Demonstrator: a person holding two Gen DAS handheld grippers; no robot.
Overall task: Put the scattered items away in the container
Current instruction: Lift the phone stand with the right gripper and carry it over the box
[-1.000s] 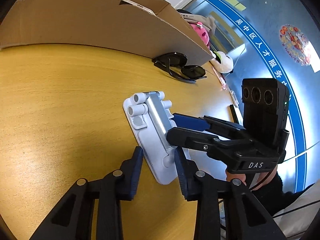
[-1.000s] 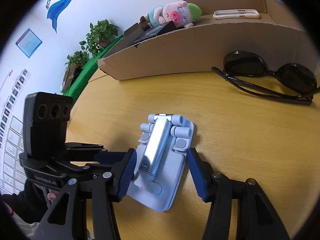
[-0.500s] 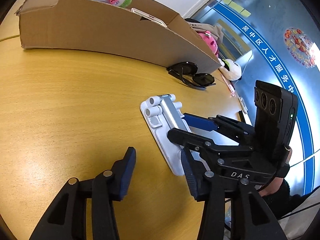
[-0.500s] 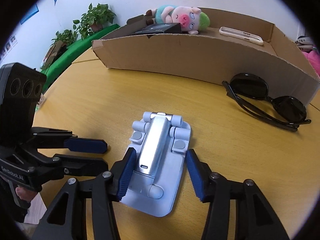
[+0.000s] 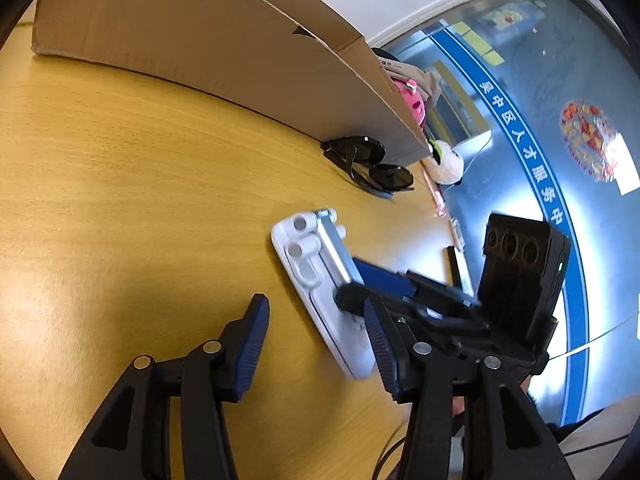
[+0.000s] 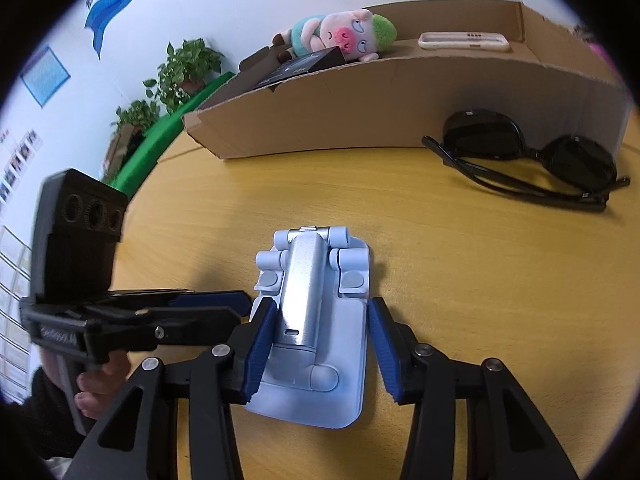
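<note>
A pale blue folding phone stand (image 6: 316, 320) lies flat on the wooden table, also seen in the left wrist view (image 5: 308, 256). My right gripper (image 6: 320, 312) straddles it, jaws closing, with the blue pads right at its two long edges. My left gripper (image 5: 316, 308) is opening with nothing held. It sits beside the stand's left edge (image 6: 236, 304), tips pointing at it. The right gripper (image 5: 354, 284) reaches across the stand. Black sunglasses (image 6: 528, 160) lie against the cardboard box (image 6: 400, 108).
Inside the box are a plush pig (image 6: 340, 32), a black packet (image 6: 304, 66) and a white phone case (image 6: 464, 40). A white plush (image 5: 448, 164) and pens (image 5: 440, 200) sit near the table's far edge. Bare wood stretches left of the stand.
The left gripper has opened and come off the stand, which now lies by its right finger. The right gripper's pads have drawn in to the stand's edges.
</note>
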